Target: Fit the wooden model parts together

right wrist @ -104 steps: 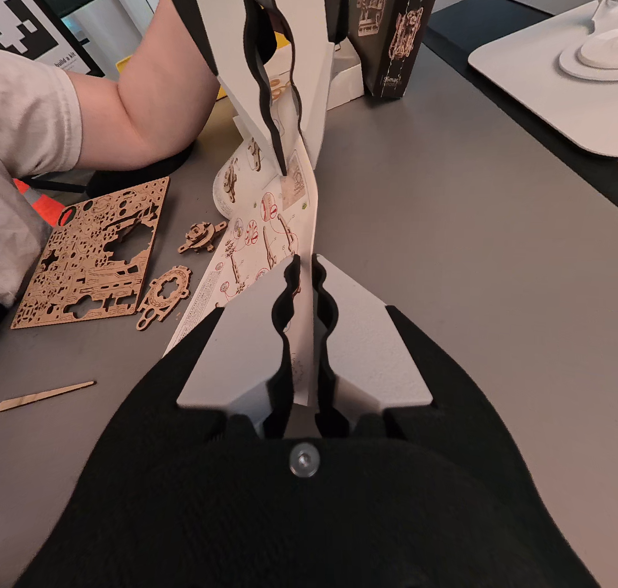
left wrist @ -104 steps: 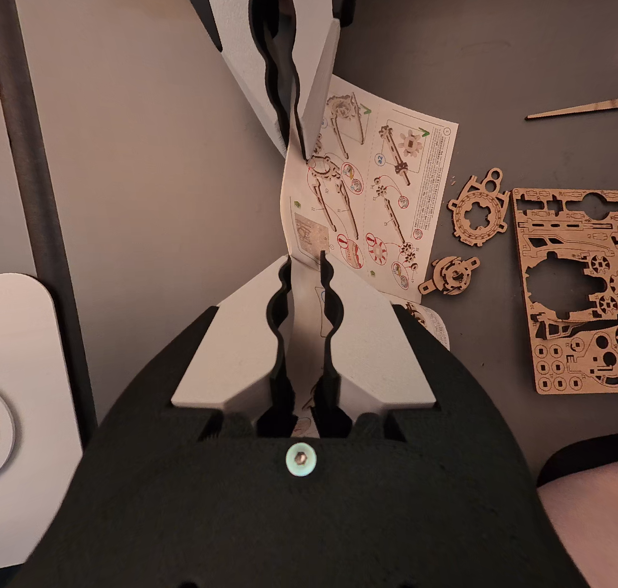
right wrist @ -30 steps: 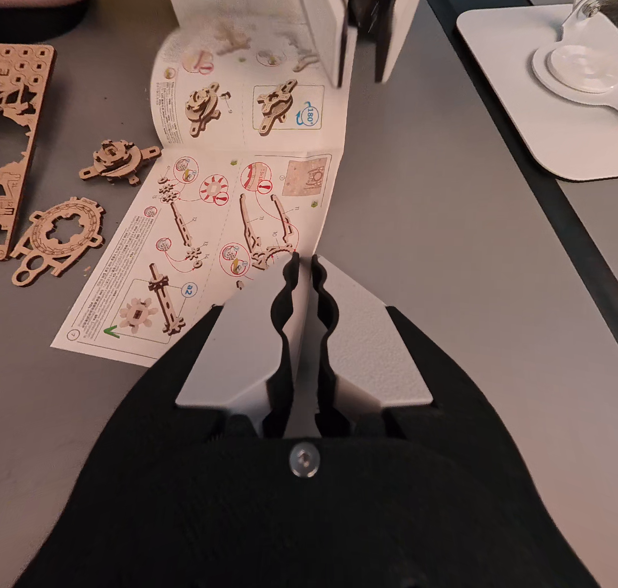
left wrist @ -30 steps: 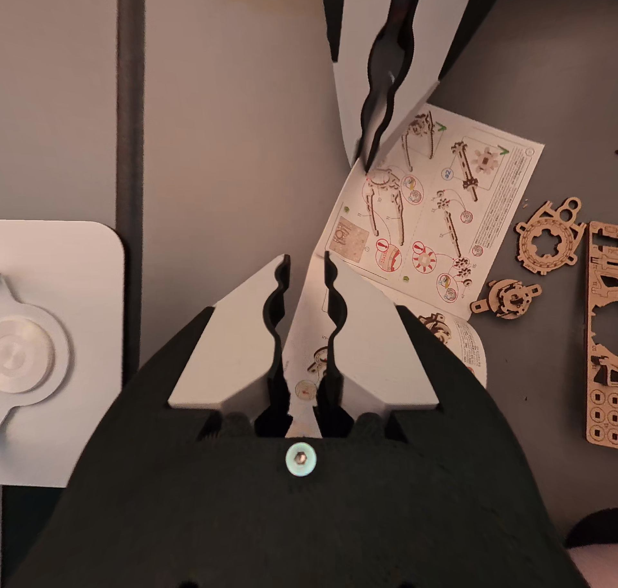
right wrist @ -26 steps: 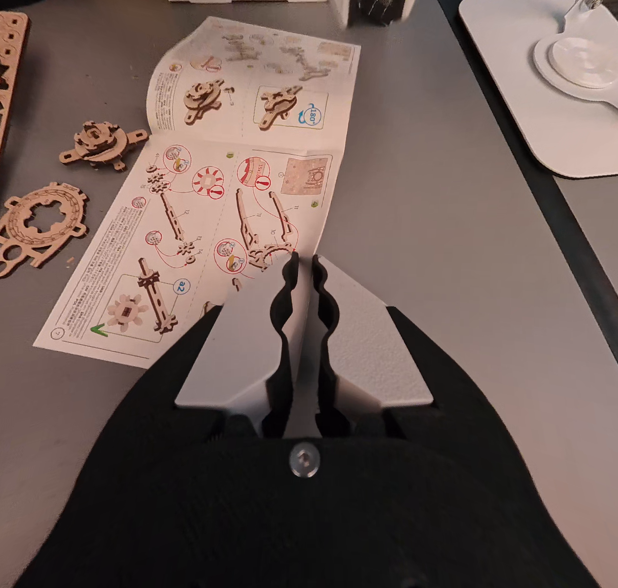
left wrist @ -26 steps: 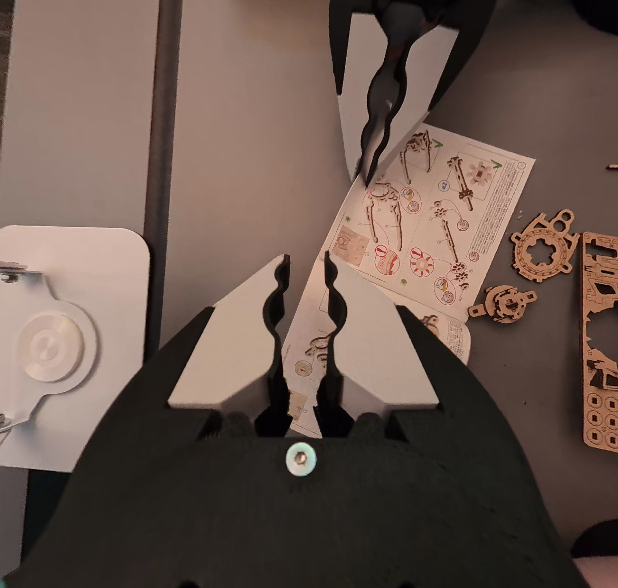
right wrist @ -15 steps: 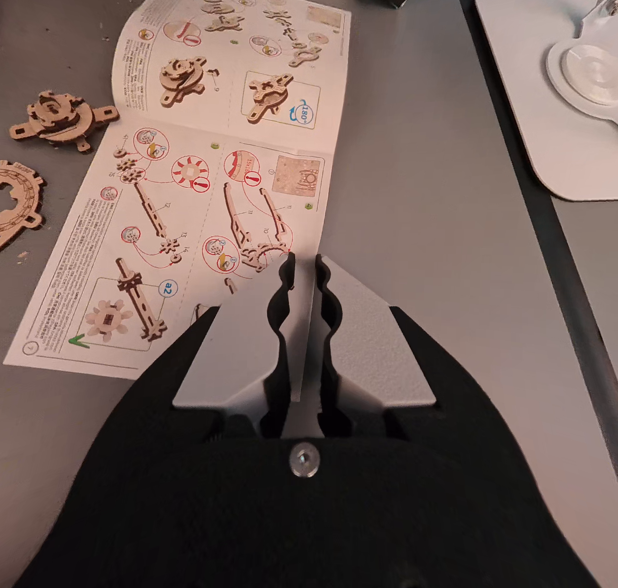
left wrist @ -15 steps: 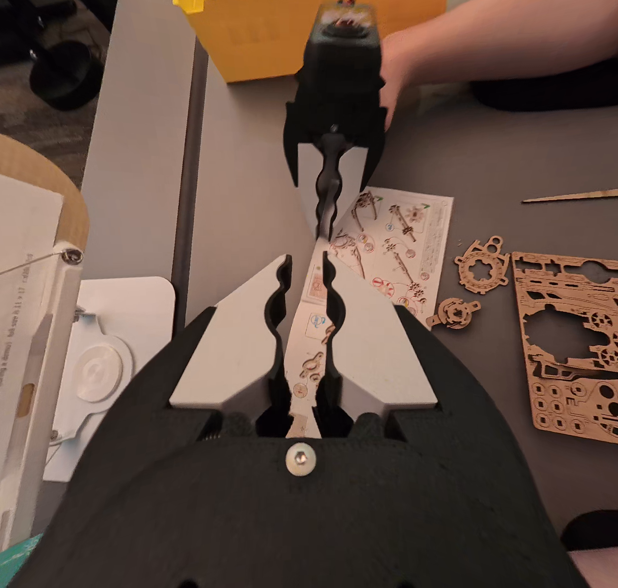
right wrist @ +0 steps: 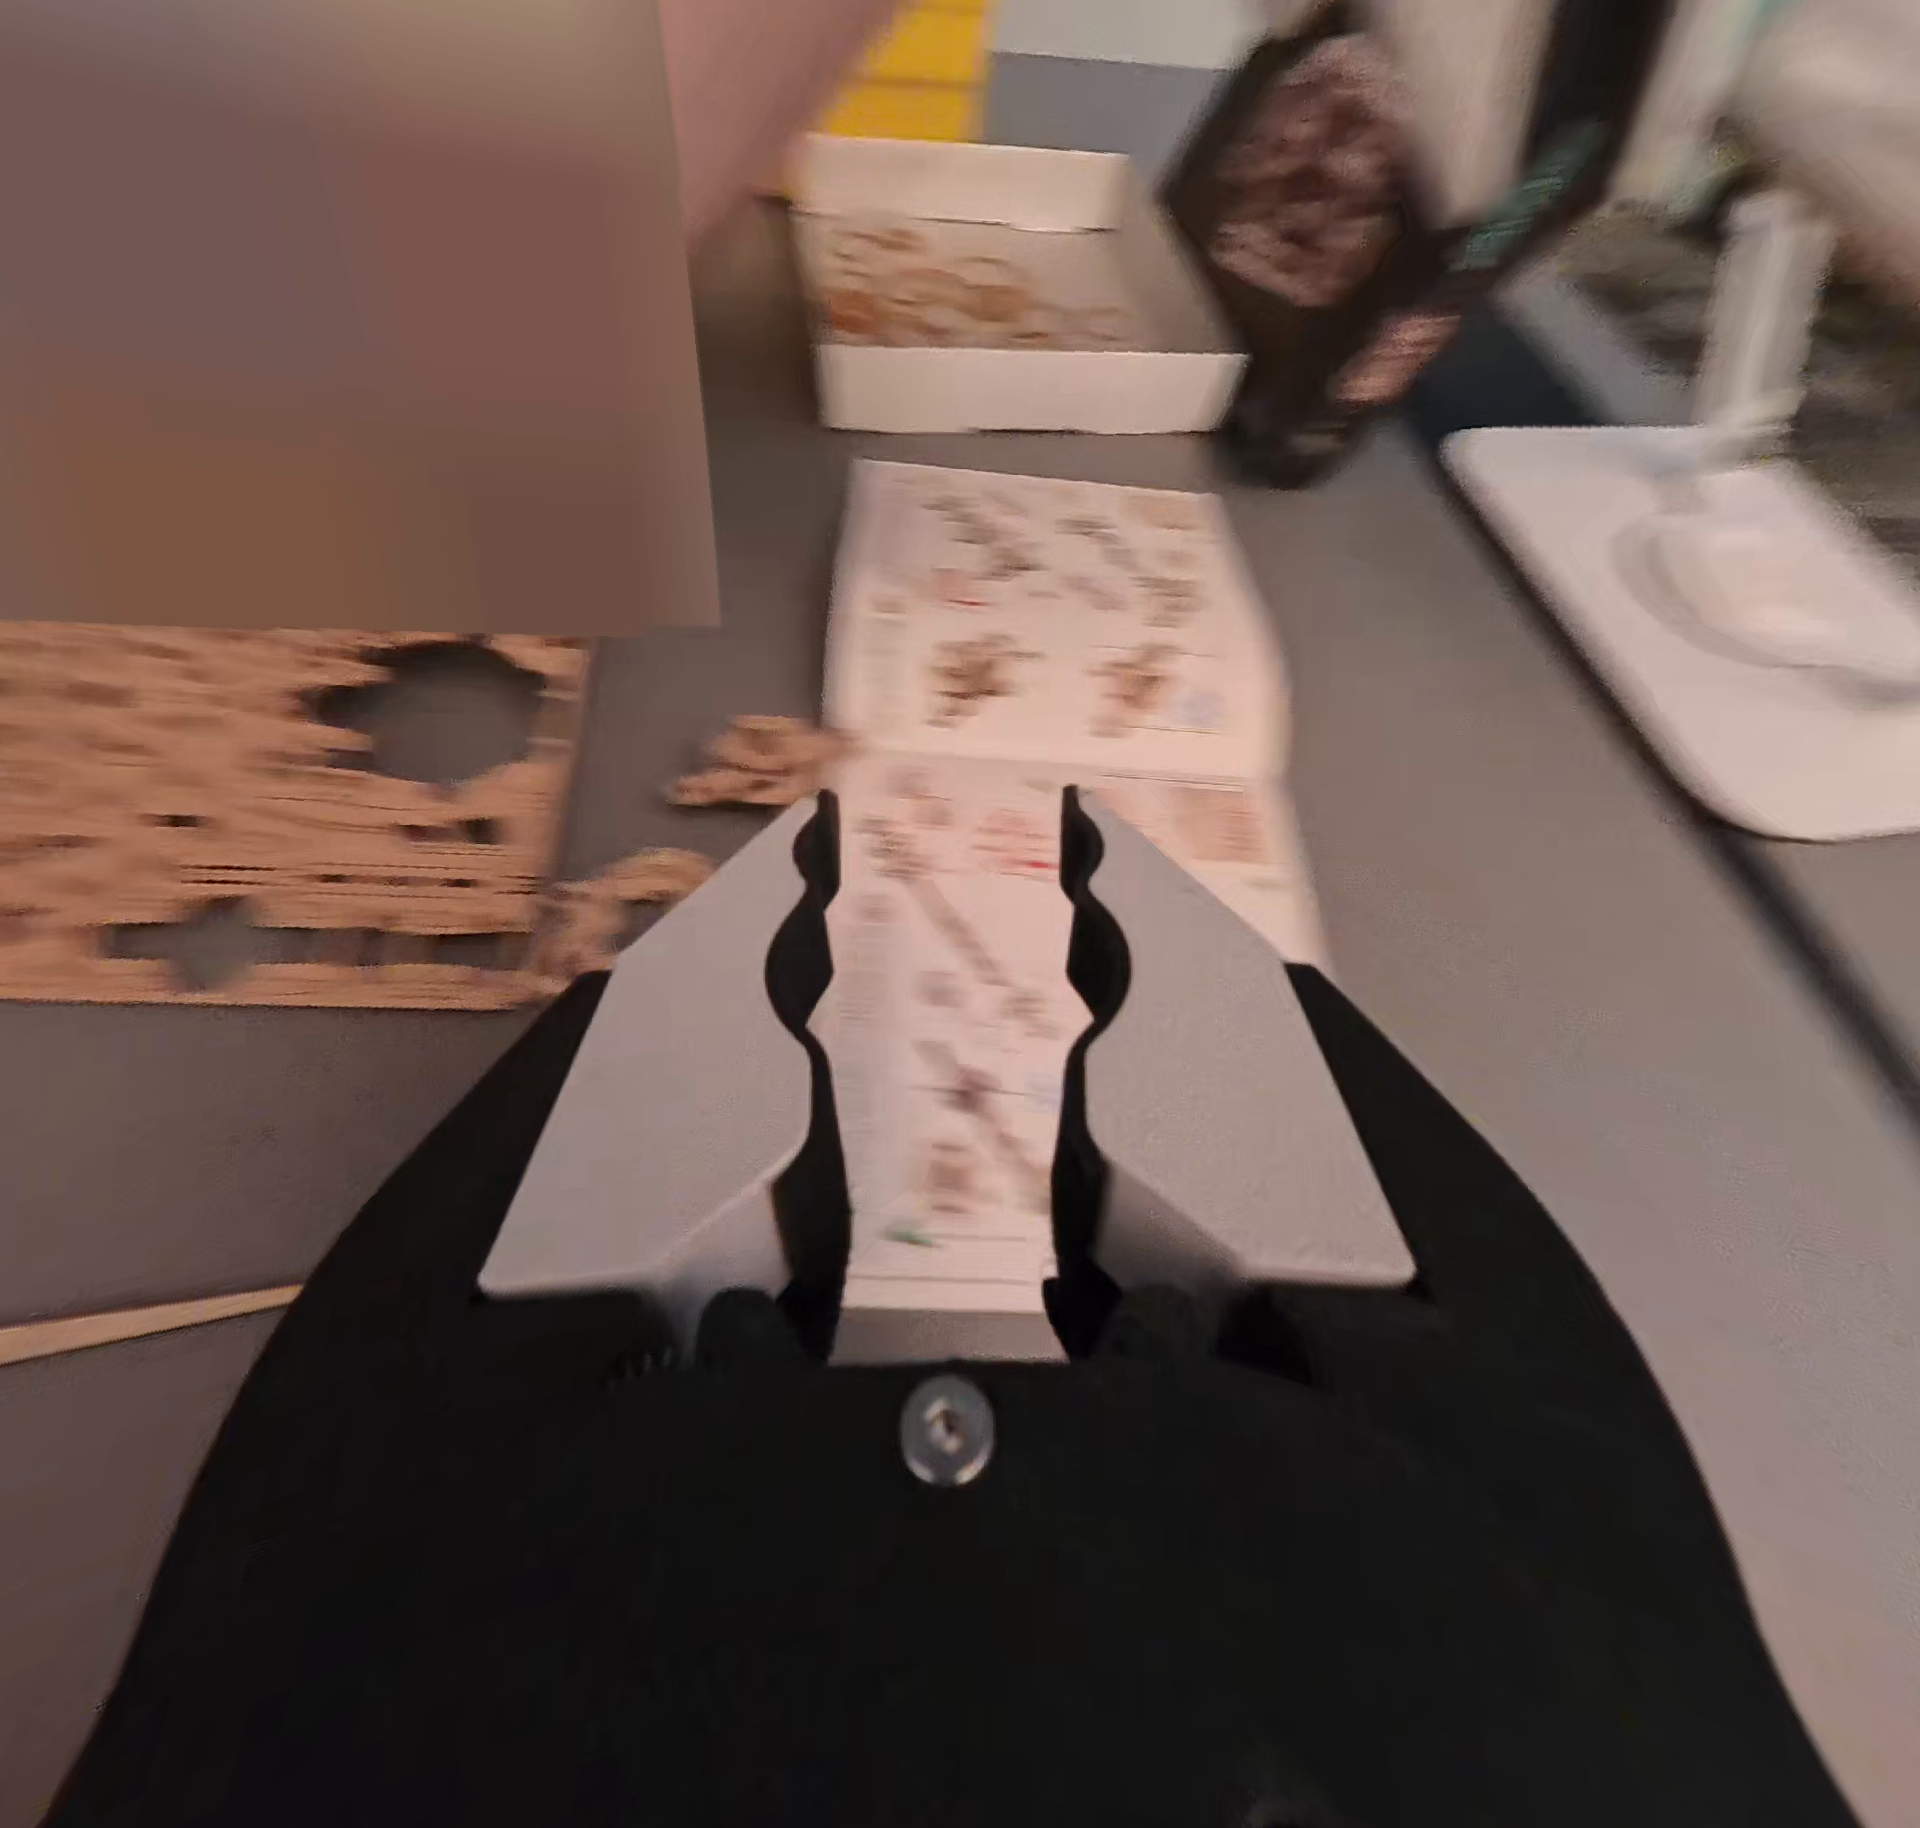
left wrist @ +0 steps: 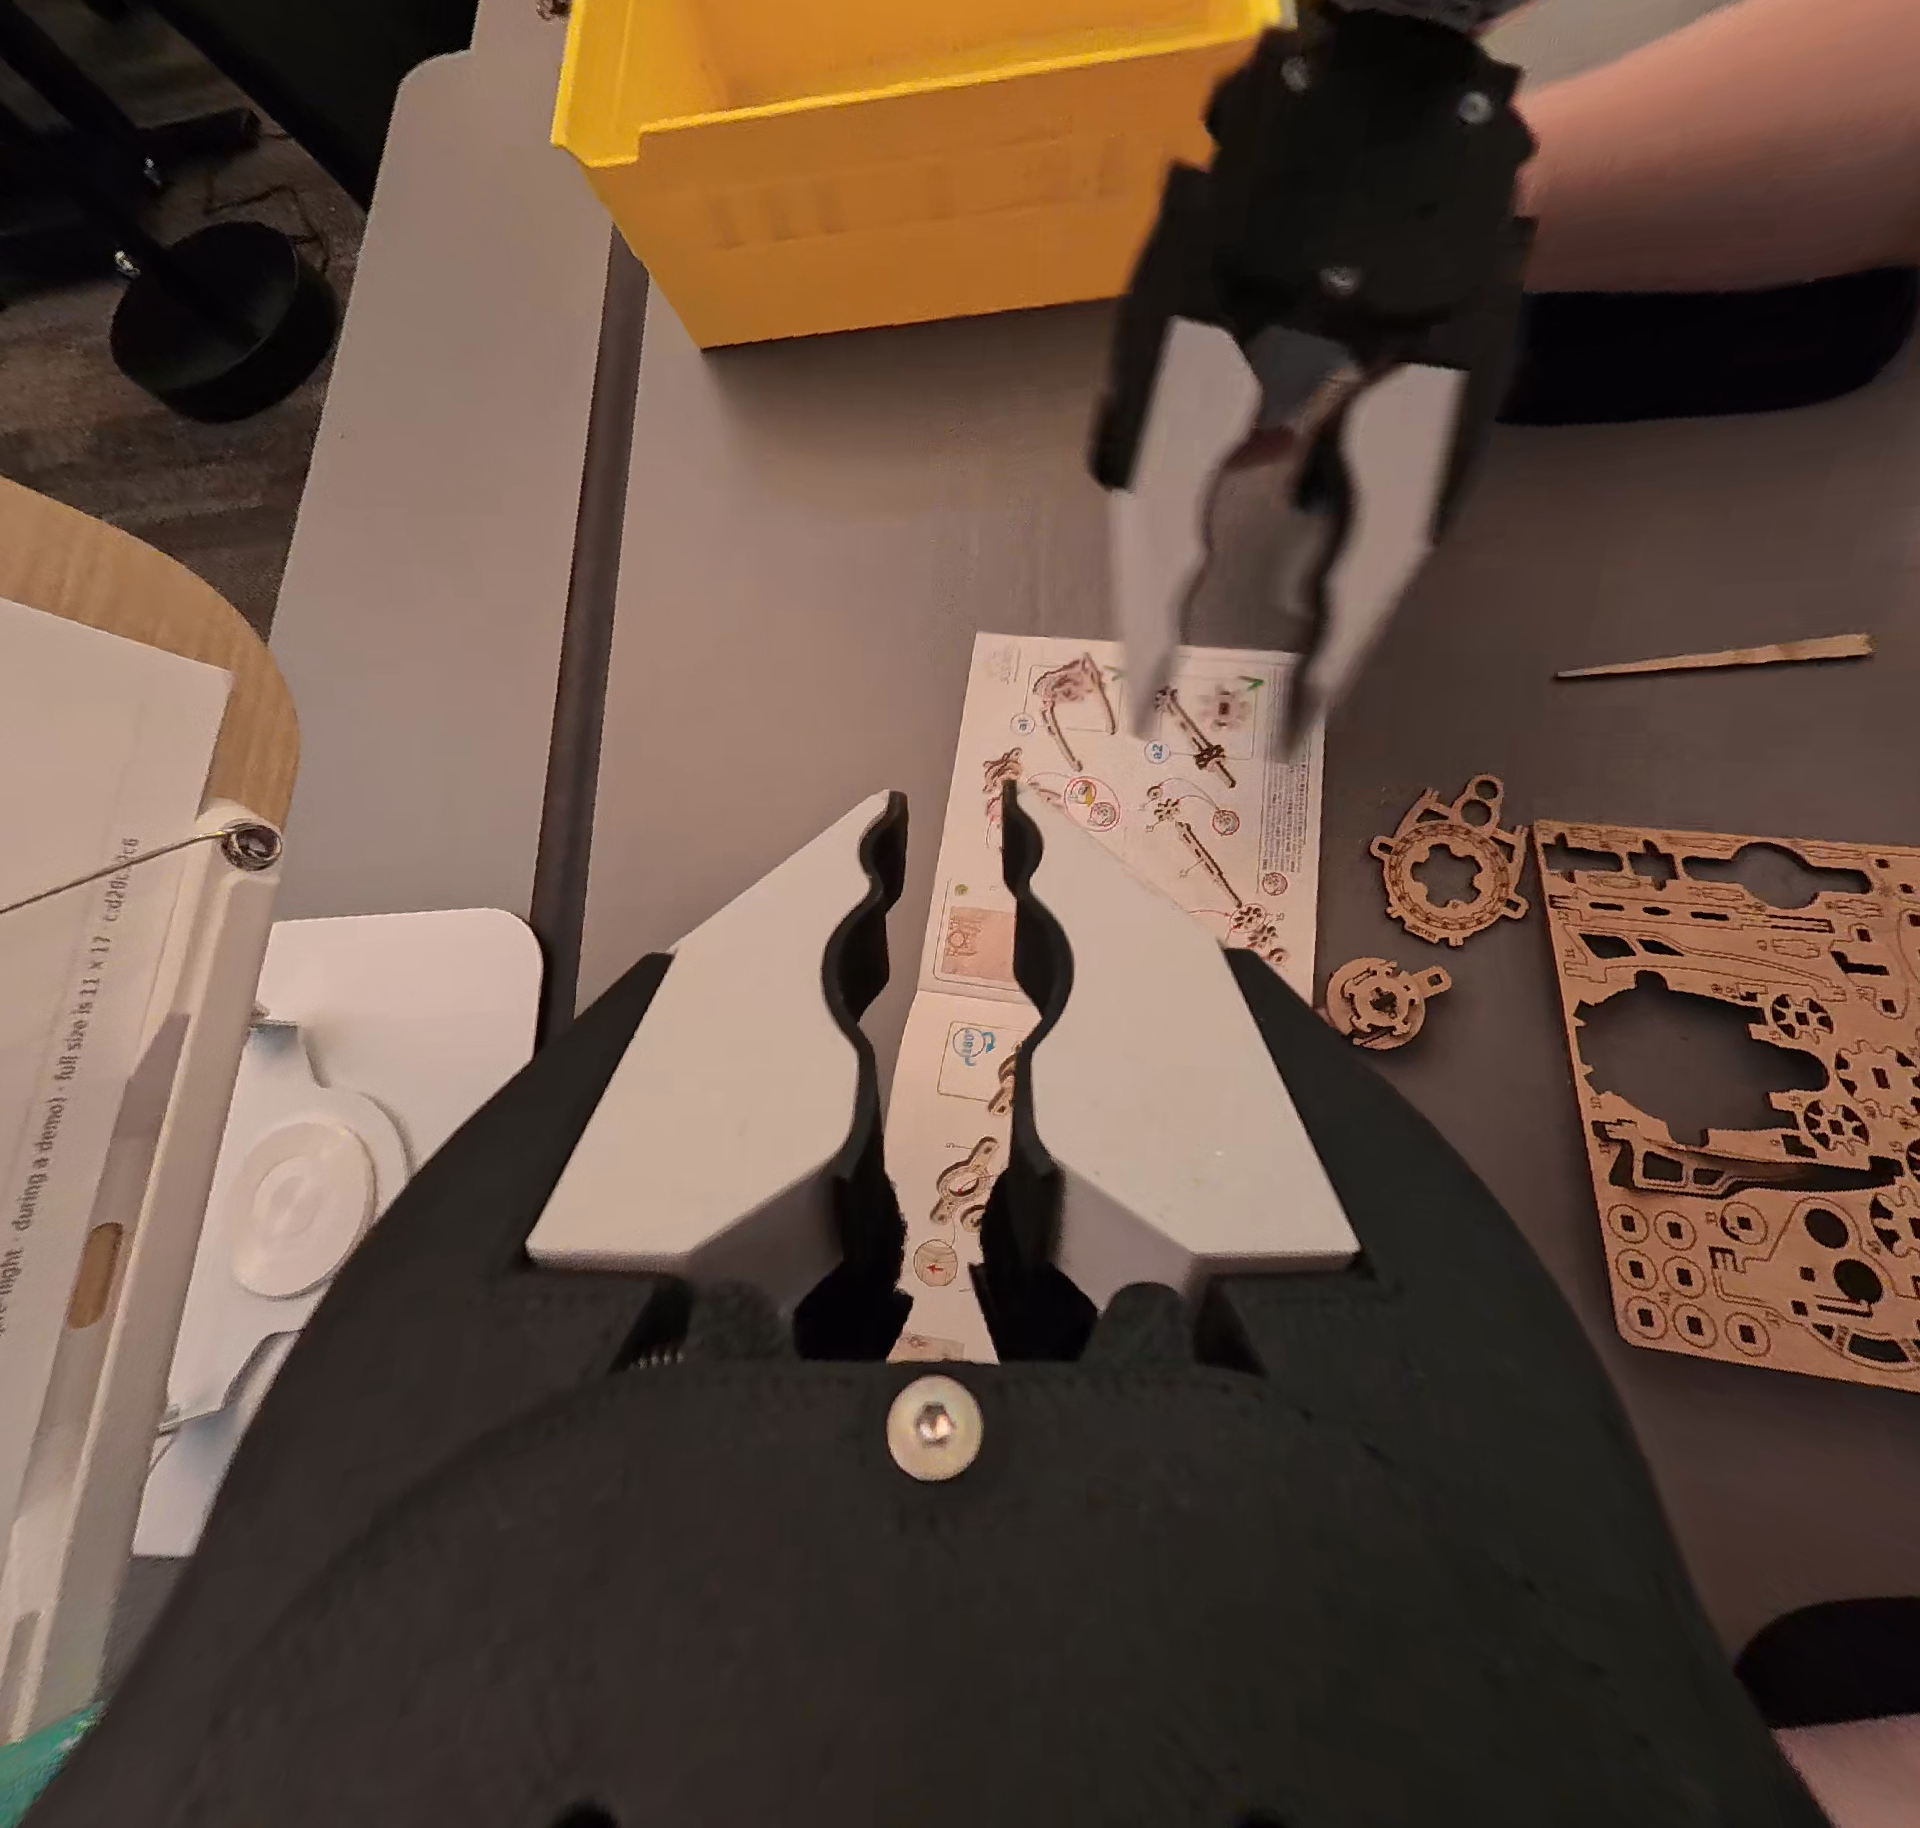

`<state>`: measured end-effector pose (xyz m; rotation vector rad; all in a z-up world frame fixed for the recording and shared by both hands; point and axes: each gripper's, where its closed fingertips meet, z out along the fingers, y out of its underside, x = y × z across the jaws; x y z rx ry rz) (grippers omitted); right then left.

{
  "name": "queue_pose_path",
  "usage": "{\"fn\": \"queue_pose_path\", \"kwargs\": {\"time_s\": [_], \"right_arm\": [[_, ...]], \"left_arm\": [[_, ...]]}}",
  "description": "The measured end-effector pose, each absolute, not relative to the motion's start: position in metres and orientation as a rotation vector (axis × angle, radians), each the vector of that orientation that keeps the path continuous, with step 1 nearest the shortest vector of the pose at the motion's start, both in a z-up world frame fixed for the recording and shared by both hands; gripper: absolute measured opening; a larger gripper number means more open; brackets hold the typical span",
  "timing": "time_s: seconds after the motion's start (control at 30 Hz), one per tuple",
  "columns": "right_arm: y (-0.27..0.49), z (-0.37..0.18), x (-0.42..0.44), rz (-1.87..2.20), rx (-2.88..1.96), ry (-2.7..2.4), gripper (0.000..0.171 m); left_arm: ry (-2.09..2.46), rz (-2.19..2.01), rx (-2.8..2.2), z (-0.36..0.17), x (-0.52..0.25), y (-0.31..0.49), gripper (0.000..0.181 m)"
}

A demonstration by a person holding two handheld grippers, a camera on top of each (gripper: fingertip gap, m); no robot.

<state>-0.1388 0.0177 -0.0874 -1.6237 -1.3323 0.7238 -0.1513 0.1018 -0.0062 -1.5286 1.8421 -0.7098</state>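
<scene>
My left gripper [left wrist: 953, 802] is high above the grey table, its jaws a narrow gap apart and empty, over the near half of the paper instruction sheet [left wrist: 1143, 843]. My right gripper [right wrist: 948, 802] is open and empty above the sheet's far end; it also shows in the left wrist view [left wrist: 1226, 724]. Right of the sheet lie a wooden ring part [left wrist: 1449, 879], a small round wooden assembly [left wrist: 1377, 999] and a laser-cut wooden sheet [left wrist: 1714, 1051]. The right wrist view is blurred; it shows the sheet [right wrist: 1049, 687] and the wooden sheet [right wrist: 260, 812].
A yellow bin [left wrist: 914, 116] stands at the far side. A thin wooden stick [left wrist: 1714, 656] lies at the right. A white stand base [left wrist: 395, 1051] sits at the left. A white box [right wrist: 997, 324] and a dark box [right wrist: 1330, 251] stand beyond the sheet. A person's arm [left wrist: 1714, 116] reaches in.
Both grippers have risen away from the instruction sheet. My right gripper has gone from nearly shut to open and moved toward the wooden parts. My left gripper's gap looks unchanged.
</scene>
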Motion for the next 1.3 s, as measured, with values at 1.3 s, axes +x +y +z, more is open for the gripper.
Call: {"fn": "queue_pose_path", "kwargs": {"time_s": [1.3], "right_arm": [[-0.059, -0.163, -0.156, 0.871, -1.682, -1.723, 0.061]], "left_arm": [[1.778, -0.826, -1.446, 0.022, -0.155, 0.089, 0.015]]}}
